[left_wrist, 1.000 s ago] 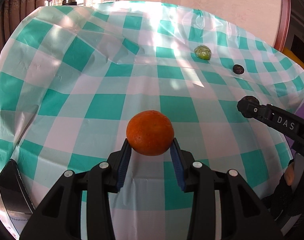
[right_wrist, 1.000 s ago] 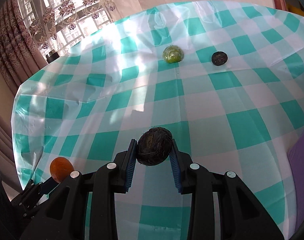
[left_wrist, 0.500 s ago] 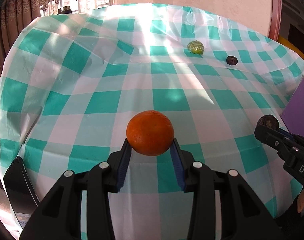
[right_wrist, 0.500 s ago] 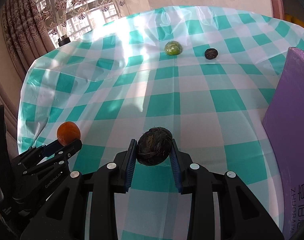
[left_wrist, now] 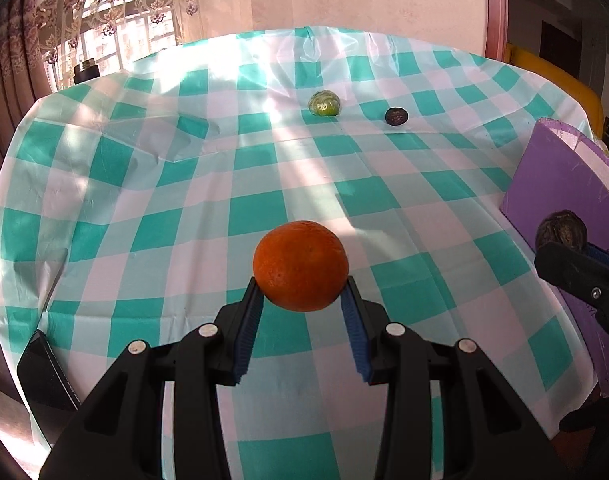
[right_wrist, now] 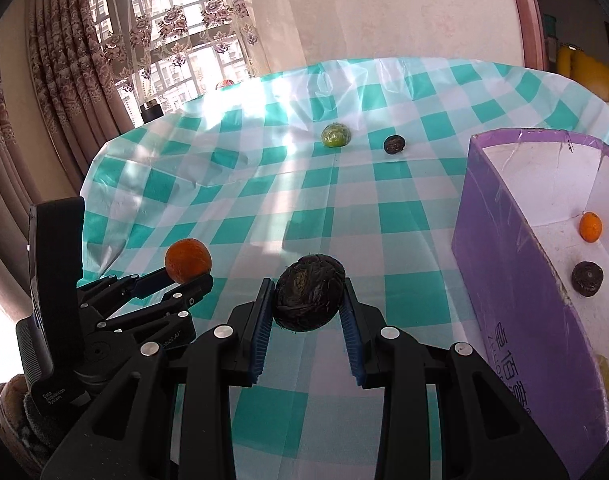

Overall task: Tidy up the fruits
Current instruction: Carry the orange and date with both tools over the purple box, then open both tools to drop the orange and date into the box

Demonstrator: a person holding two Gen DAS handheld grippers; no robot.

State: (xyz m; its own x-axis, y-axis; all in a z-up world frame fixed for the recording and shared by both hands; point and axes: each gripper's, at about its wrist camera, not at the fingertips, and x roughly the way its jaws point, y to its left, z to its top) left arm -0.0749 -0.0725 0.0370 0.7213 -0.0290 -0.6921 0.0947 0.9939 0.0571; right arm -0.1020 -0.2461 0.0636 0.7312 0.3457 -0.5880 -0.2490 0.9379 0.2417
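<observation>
Carry step, both tools loaded. Left gripper [left_wrist: 300, 304] clamped on an orange [left_wrist: 300, 265], centre frame, clear of the checked tablecloth [left_wrist: 164, 184]. Right gripper [right_wrist: 307, 310] clamped on a dark wrinkled fruit [right_wrist: 309, 291], likewise lifted. Purple box [right_wrist: 516, 280] at right edge already has a small orange fruit and a dark one inside. Green fruit [right_wrist: 335, 135] and another dark fruit [right_wrist: 394, 144] wait upper centre. Next, likely: bring each load over the box wall, then release.

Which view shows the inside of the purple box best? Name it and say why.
The right wrist view: it looks over the purple box wall onto its white floor, where an orange fruit and a dark fruit lie. The left wrist view shows only its outer wall.
</observation>
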